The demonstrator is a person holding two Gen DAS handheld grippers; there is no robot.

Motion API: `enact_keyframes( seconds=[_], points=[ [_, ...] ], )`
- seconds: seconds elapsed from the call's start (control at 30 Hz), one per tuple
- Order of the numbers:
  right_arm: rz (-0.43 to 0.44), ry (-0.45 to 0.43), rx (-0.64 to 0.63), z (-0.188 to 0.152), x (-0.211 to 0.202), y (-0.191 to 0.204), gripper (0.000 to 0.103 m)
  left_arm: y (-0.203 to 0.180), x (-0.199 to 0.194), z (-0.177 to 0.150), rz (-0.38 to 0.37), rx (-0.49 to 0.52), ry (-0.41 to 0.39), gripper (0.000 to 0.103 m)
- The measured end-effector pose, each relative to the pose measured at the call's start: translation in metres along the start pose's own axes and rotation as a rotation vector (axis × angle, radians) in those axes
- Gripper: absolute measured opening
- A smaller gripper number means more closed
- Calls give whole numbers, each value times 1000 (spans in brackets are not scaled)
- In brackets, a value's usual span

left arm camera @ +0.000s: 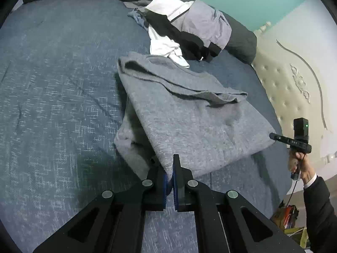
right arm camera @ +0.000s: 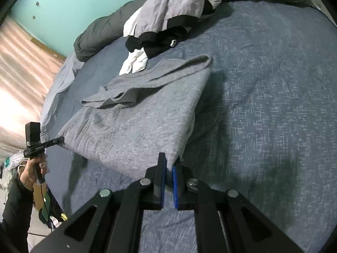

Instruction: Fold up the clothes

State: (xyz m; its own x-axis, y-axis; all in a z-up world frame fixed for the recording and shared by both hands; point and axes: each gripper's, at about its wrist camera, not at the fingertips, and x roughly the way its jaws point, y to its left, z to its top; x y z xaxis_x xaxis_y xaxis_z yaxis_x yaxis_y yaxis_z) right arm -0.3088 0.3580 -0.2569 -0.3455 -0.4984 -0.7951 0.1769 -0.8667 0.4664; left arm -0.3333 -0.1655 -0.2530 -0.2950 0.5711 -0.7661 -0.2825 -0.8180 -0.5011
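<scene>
Left wrist view: left gripper (left arm camera: 171,168) is pinching the near corner of the grey sweater (left arm camera: 189,118), its blue pads (left arm camera: 165,181) pressing the knit with almost no gap between them.
Right wrist view: right gripper (right arm camera: 169,169) is clamping the sweater's (right arm camera: 134,113) other near corner in the same way, jaws nearly together on the fabric.
Sweater's look: heather-grey knit, already folded into a rough rectangle, with a sleeve (left arm camera: 185,88) lying across the top as a rumpled band; faint darker marks are showing near the middle.
Sweater's place: its near edge is hanging raised between the two grippers, while the far end at 12 o'clock is resting on the blue bedspread (left arm camera: 52,84).
Other gripper seen from the left: sitting at 3 o'clock, held in a person's hand (left arm camera: 297,162) with a dark sleeve.
Clothes pile (left arm camera: 185,27): white, black and lilac garments are lying at 12 o'clock, one white piece touching the sweater's far edge.
Headboard (left arm camera: 294,84): cream and tufted, curving past 2 o'clock.
</scene>
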Motion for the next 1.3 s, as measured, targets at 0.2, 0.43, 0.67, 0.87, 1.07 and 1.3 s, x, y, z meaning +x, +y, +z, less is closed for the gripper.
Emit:
enact_keyframes(
  seconds=[0.2,0.43,0.67,0.87,1.07,1.3],
  points=[
    [11,20,-29,-8,-13,7,5,-14,-21,-15,-9,4,13,4],
    [6,79,-37,-65,-45,9,5,-41,-31,-65,-25,36,82,4],
    [-15,122,-8,-115,-44,-1,5,-51,-37,-78,-41,53,137,4],
    [-36,175,28,-130,-7,-18,6,-25,-2,-81,8,-10,176,4],
    [-64,181,28,-130,-4,-32,11,-4,23,-93,17,-60,202,8],
    [-69,70,29,-108,-27,-46,21,0,0,-73,33,-65,102,30]
  ],
)
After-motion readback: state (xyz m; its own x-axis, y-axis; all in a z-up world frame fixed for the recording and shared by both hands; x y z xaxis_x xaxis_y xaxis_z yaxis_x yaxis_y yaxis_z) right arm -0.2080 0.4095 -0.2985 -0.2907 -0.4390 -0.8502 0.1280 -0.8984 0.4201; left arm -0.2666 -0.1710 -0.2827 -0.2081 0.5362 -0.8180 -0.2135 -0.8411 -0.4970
